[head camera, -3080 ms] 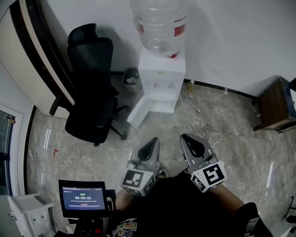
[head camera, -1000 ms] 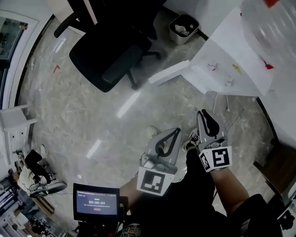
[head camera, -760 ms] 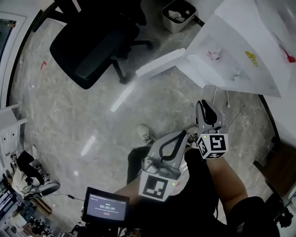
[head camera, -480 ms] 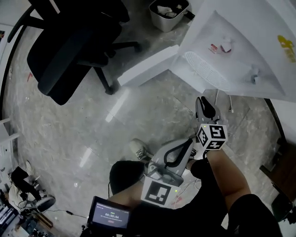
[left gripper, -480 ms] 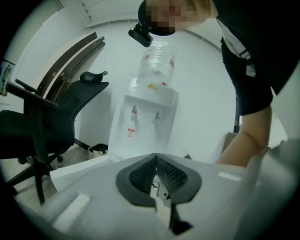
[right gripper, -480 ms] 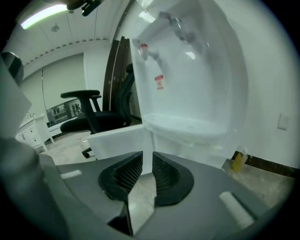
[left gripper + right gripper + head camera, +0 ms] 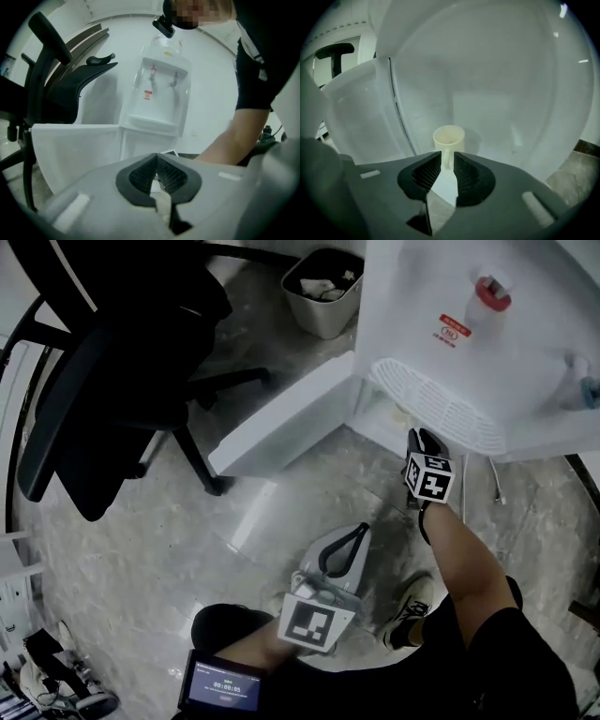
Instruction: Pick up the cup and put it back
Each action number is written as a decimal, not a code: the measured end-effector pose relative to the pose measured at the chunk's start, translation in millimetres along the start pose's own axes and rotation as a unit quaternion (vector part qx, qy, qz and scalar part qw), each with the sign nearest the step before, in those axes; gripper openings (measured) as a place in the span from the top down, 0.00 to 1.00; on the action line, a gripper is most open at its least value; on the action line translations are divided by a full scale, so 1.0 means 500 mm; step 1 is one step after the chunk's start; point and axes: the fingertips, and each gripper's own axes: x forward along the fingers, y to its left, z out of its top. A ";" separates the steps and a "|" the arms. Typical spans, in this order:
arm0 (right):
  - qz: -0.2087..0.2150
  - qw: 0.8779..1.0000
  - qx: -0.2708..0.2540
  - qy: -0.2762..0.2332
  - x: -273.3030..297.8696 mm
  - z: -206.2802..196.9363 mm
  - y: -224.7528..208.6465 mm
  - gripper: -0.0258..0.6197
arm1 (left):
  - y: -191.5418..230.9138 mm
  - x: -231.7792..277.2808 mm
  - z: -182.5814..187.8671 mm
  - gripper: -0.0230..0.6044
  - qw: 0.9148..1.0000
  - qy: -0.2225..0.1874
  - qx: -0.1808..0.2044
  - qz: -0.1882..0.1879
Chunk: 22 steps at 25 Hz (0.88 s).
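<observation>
The step in hand is the reach for the cup point(image 7: 449, 136); the pick-up is not yet made. The cup is a pale mug and it stands upright on the floor of the white compartment point(image 7: 497, 93) at the bottom of the water dispenser point(image 7: 441, 296). The door point(image 7: 281, 423) of this compartment is swung open toward the chair point(image 7: 103, 381). The handle point(image 7: 446, 159) of the cup points straight at the right gripper point(image 7: 422, 439), which is at the mouth of the compartment and tilts downward.

The jaws of the right gripper have just been opening, and they now stand at a narrow gap. In the right gripper view the handle shows in line with this gap, at the tips or just beyond them. The pads do not press on it, so this gripper holds nothing.

The left gripper point(image 7: 359, 532) is low above the floor, near the person's knee and well apart from the dispenser. Its jaws are together at the tips and there is nothing between them. It seems to have no part in this step.

I judge that the next move calls for a short push forward, so that the handle comes fully between the pads, and then a firm close on it. The approach needs to stay straight, because a push from the side could turn the cup or knock it over. After that the cup can be lifted out and put back in the same place.
</observation>
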 end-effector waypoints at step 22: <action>-0.031 0.998 0.027 0.044 0.162 -0.001 0.001 0.87 | 0.110 0.042 0.014 0.96 0.999 -0.027 0.006 0.021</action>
